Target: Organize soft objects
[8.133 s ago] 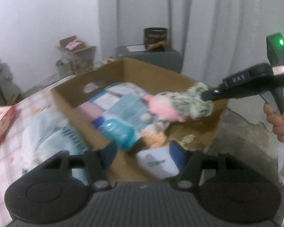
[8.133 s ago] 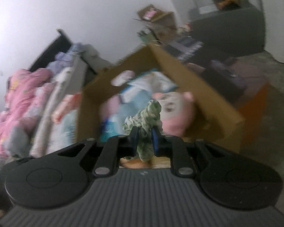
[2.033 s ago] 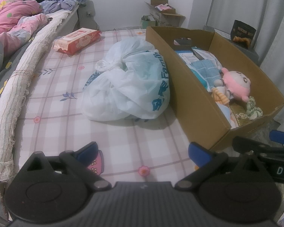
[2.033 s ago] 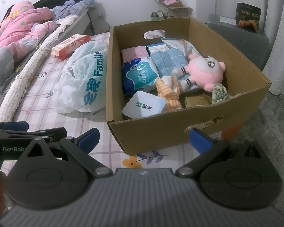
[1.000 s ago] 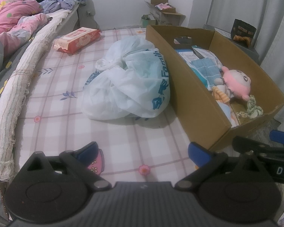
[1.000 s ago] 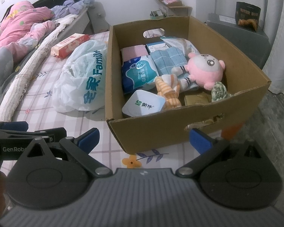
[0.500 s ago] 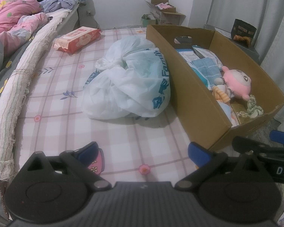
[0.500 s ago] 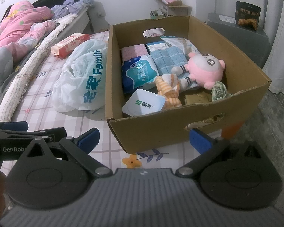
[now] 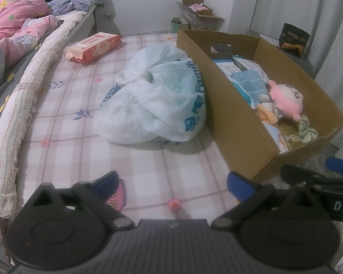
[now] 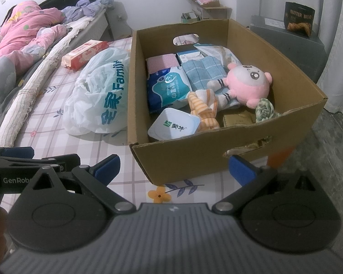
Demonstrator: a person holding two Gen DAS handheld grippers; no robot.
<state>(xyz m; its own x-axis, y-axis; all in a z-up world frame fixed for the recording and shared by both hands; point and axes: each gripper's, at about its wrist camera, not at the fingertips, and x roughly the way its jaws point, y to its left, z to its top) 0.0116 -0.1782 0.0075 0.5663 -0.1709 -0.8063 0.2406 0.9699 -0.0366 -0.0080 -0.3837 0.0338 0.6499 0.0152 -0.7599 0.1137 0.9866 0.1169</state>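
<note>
The green and white knotted toy (image 10: 264, 109) now lies inside the cardboard box (image 10: 228, 157). A few seconds ago the right gripper (image 10: 173, 167) was pinching it above the box. Now its fingers (image 10: 242, 167) are spread wide with nothing between them, and it has pulled back to the near side of the box.

In the right wrist view, the knotted toy rests in the box corner at about 4 o'clock. It touches the pink plush doll (image 10: 249, 82), which sits just above it at about 2 o'clock. A striped orange cloth toy (image 10: 204, 111) lies in the middle of the box. A blue checked towel (image 10: 202, 73) lies behind it, toward 12 o'clock.

The left gripper (image 9: 173, 183) hangs low over the bed (image 9: 75, 105). Its fingers (image 9: 240, 186) are spread wide too and hold nothing. In the last two seconds almost nothing has moved.

A tied white plastic bag (image 9: 157, 100) sits on the bed, touching the box's left wall at 9 o'clock. A pink pack of wipes (image 9: 93, 46) lies farther off at about 11 o'clock.

I think this toy's turn is done. The bag or the wipes pack may be next, or the job may be over.
</note>
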